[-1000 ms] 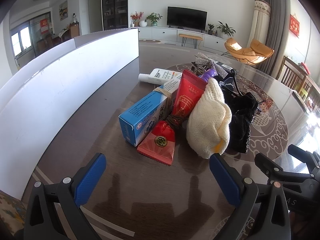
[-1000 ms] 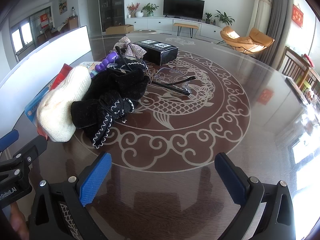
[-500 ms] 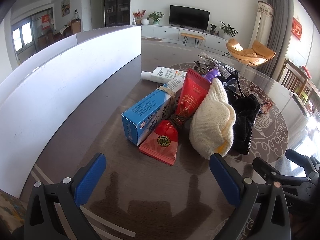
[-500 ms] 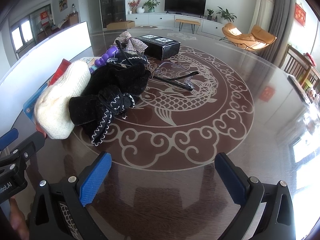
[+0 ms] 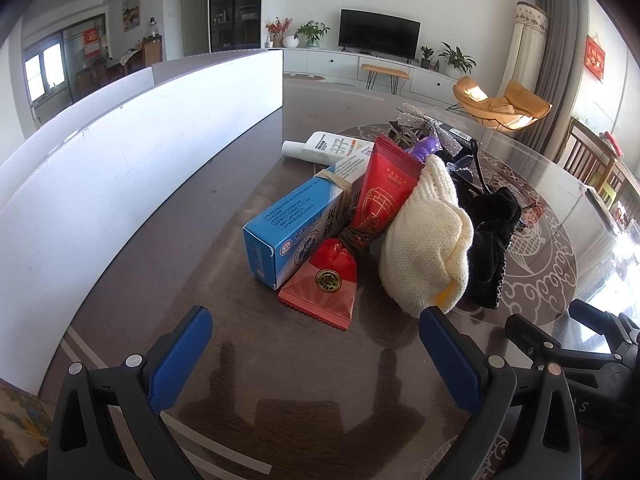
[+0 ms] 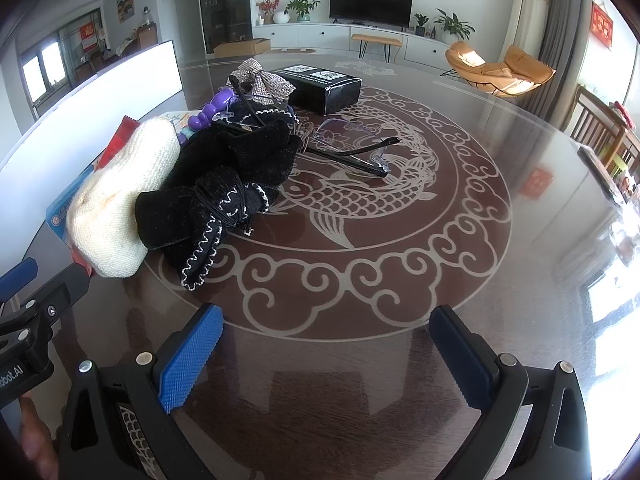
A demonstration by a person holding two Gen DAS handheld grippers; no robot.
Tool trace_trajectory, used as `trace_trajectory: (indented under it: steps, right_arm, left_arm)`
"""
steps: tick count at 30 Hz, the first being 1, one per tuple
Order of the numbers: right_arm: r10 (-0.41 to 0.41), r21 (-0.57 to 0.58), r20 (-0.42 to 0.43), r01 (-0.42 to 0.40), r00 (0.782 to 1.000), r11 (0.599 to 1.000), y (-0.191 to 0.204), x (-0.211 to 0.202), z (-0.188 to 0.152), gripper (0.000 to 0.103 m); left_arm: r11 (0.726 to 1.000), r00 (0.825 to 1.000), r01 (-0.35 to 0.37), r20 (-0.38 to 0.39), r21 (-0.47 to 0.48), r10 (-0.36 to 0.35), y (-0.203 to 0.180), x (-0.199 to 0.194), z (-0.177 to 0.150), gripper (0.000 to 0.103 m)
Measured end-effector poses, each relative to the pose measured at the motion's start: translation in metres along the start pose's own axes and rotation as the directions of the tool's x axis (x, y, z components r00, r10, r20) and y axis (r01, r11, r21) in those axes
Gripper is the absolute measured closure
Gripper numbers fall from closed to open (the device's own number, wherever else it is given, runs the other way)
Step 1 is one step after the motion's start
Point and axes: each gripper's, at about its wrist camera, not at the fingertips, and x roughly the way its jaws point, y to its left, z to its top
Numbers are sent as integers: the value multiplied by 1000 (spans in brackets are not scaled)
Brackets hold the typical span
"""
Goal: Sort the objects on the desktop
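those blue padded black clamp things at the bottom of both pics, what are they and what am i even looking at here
They are hand-held grippers, one in each of a person's hands, with no robot arm. Each carries a wide-angle camera looking forward along its two blue-padded fingers.

One picture comes from the left gripper, the other from the right gripper. Both have their jaws apart and hold nothing.

On the patterned table lies a pile to sort: a blue box, a red tube, a small red sachet, a cream knitted cloth, a black fabric pouch, and a white tube behind. The right view also shows clear glasses, a sparkly bow and a black box.
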Motion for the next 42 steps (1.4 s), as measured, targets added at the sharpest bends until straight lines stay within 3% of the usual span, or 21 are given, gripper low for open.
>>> trace_trajectory:
  steps: [42]
  right_arm:
    - [11,7,-4,-11,1000,1000,-3,-1,-1,0]
  left_arm:
    - [1000,1000,0,-4,-6,0,2,1,-3,0]
